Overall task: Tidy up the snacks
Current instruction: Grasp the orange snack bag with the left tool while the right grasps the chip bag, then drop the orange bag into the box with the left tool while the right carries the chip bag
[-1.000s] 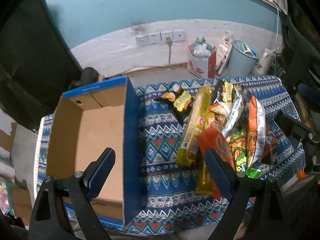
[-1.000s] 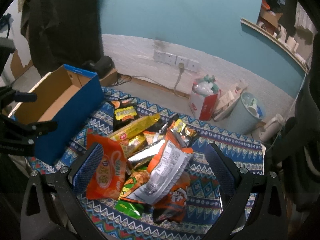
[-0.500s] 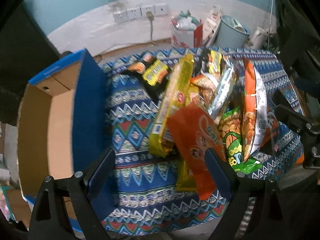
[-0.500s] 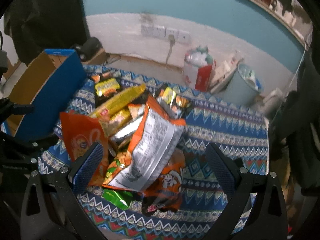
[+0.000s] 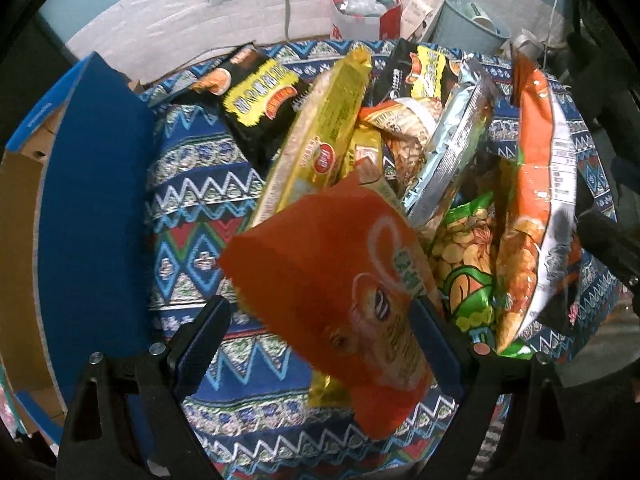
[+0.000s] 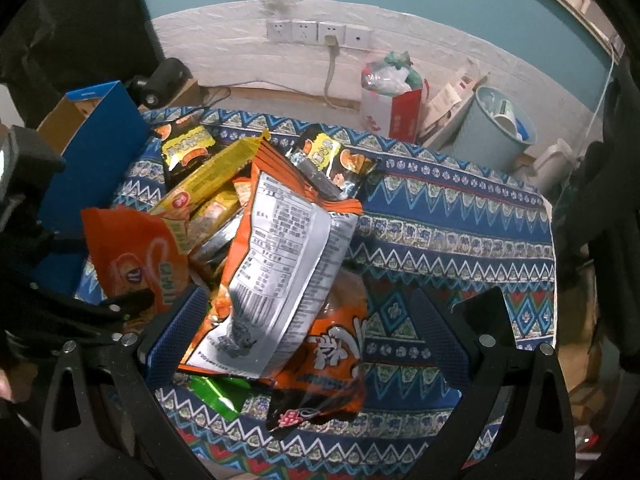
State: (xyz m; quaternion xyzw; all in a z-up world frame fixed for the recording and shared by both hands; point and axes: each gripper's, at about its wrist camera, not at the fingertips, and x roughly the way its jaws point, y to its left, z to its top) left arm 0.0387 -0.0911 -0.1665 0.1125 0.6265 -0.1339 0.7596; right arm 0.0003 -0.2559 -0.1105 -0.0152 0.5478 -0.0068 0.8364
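A heap of snack packets lies on the patterned cloth. My left gripper is open, its jaws either side of an orange packet, also in the right wrist view. Beside it lie a long yellow packet, a black and yellow packet, a silver packet and a green packet. My right gripper is open over an orange and silver bag and an orange packet beneath it. A blue cardboard box stands open at the left.
Behind the table are wall sockets, a red and white bag and a pale blue bin. The cloth's right part carries no packets. The left gripper's body sits at the left of the right wrist view.
Both grippers have moved forward and down onto the heap. The left one has swung right, away from the box, and now brackets the orange packet. Both stay open.
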